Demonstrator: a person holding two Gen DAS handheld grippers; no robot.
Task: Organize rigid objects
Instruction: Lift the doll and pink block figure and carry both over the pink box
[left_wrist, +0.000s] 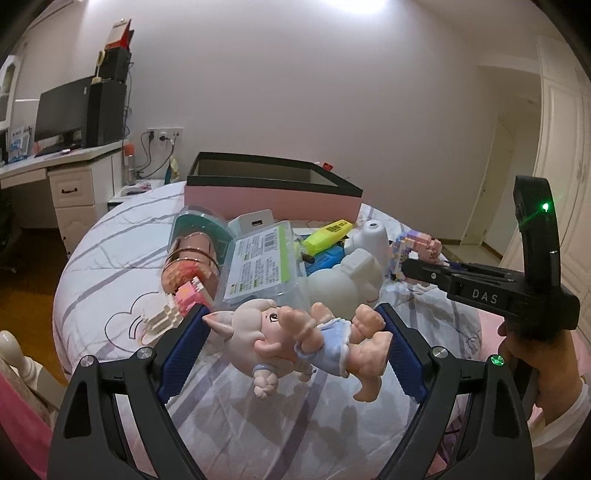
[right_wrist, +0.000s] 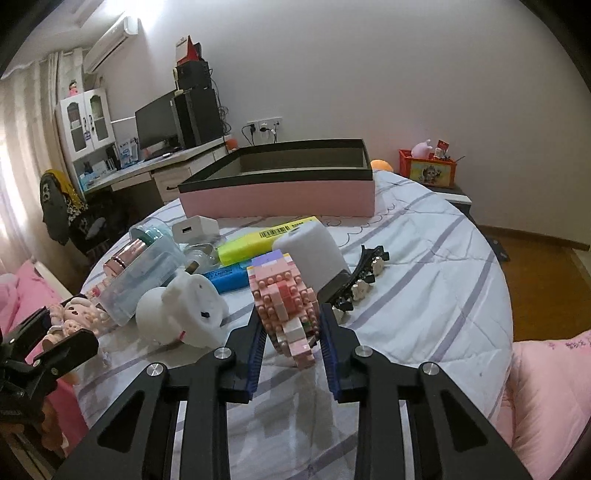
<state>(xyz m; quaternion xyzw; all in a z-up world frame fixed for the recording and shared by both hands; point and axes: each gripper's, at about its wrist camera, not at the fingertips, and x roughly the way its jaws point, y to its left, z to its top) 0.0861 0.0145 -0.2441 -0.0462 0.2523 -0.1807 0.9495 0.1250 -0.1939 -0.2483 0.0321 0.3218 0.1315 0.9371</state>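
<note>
The pig doll lies crosswise, pinched between the left tongs above the bed. The right tongs pinch a pink block figure. At twelve o'clock sits the open pink box, clutter between.

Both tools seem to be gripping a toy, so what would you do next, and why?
Probably carry the toys over to the pink box and let go inside. The left tool is clamped on the pig doll, lifted off the bed; the right tool squeezes the pink brick figure. The box sits open-topped beyond the clutter, and what shows of its inside looks bare.
</note>
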